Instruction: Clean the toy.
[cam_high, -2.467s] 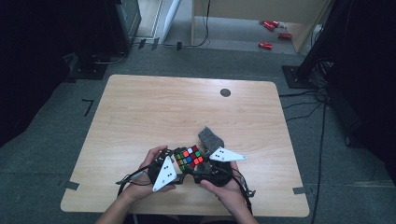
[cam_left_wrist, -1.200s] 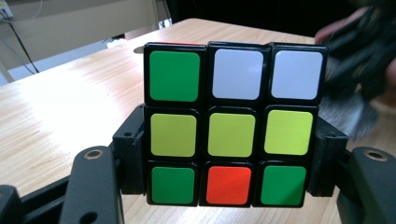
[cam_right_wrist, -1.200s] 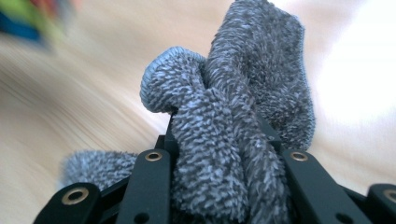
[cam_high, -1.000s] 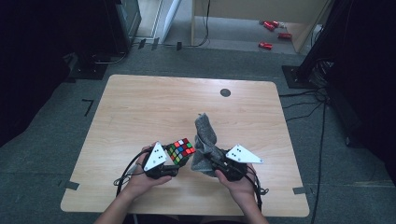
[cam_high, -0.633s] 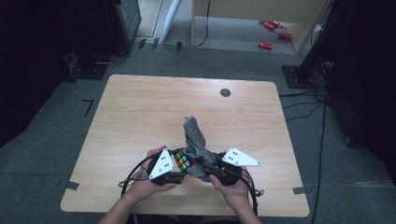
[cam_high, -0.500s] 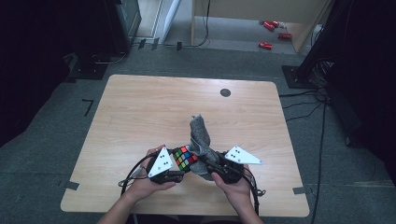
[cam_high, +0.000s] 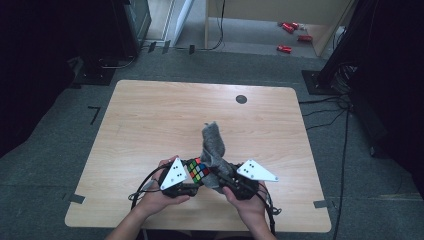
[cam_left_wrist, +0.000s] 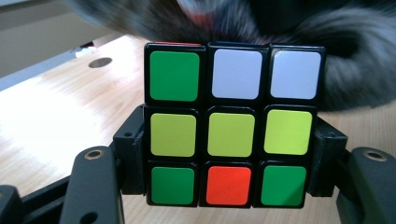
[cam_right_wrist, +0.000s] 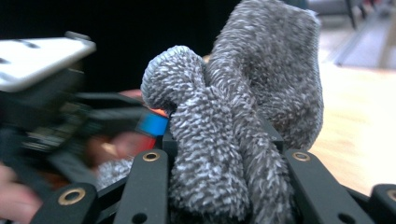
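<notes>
Left gripper (cam_left_wrist: 231, 154) clamps the cube (cam_left_wrist: 232, 123); right gripper (cam_right_wrist: 224, 186) pinches the cloth (cam_right_wrist: 243, 116); keep the cube steady, wipe each face with light strokes.

The cube (cam_left_wrist: 232, 135) is made of hard, shiny plastic, with smooth coloured squares set in a glossy black frame. The grey cloth (cam_right_wrist: 243, 126) is seen to be soft and fuzzy, with a rough, looped pile like a towel. The table (cam_high: 150, 120) is topped with pale wood, smooth and a little shiny. The floor (cam_high: 60, 130) is covered in dull grey carpet.
</notes>
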